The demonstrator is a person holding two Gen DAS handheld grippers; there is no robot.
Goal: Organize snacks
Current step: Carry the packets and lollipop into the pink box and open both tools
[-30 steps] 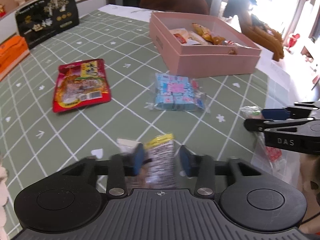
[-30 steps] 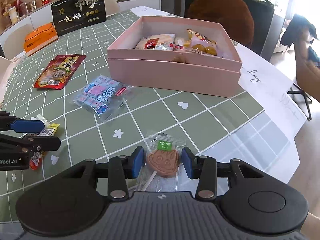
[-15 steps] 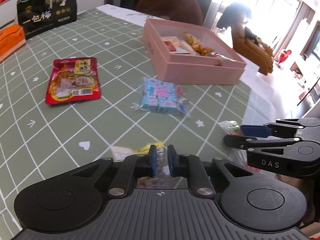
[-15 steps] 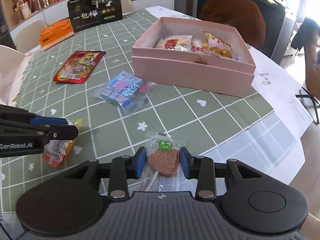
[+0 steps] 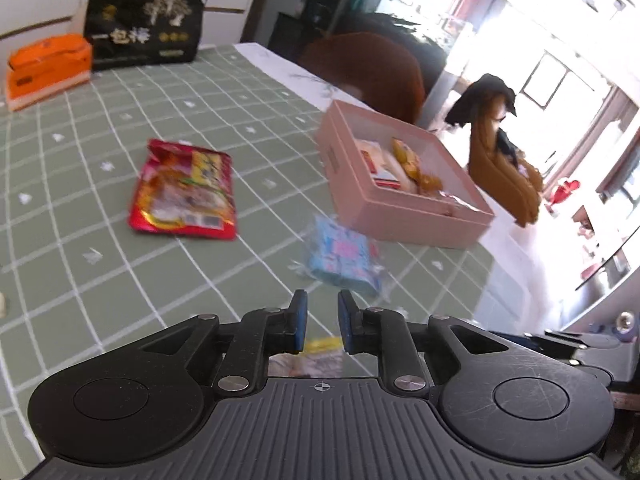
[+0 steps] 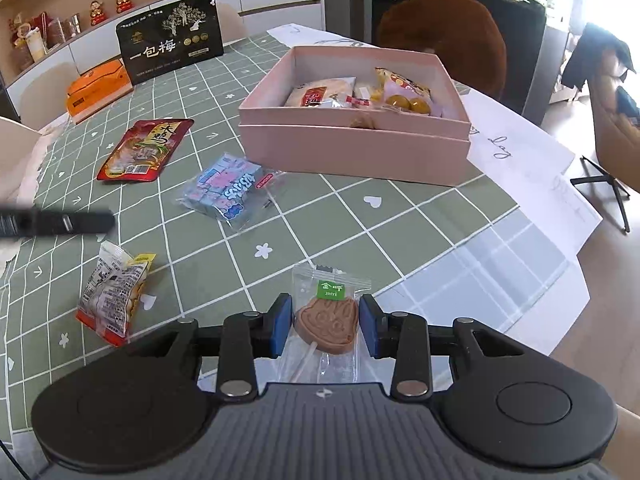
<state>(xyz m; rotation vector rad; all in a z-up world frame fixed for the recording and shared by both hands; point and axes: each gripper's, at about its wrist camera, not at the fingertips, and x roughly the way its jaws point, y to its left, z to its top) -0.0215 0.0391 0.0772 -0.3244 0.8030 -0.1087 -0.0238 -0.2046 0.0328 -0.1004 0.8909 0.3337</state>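
Note:
My right gripper (image 6: 326, 308) is shut on a brown lollipop (image 6: 326, 322) in a clear wrapper, its blue pads pressing the wrapper's sides near the table's front edge. My left gripper (image 5: 323, 308) is shut with nothing between its pads. It shows as a dark blur (image 6: 56, 222) in the right wrist view. Below it a small yellow-topped snack packet (image 6: 112, 292) lies on the green checked cloth. A blue candy pack (image 6: 226, 188) and a red pouch (image 6: 144, 148) lie further out. The open pink box (image 6: 352, 152) holds several snacks.
A black bag (image 6: 172, 46) and an orange box (image 6: 98, 90) stand at the table's far end. White paper (image 6: 520, 152) hangs over the right edge beside the box. A brown chair (image 6: 440, 28) stands behind the box.
The left jaws closed, and that gripper rose and rolled; the small packet is no longer between them and lies on the cloth. The right jaws narrowed onto the lollipop.

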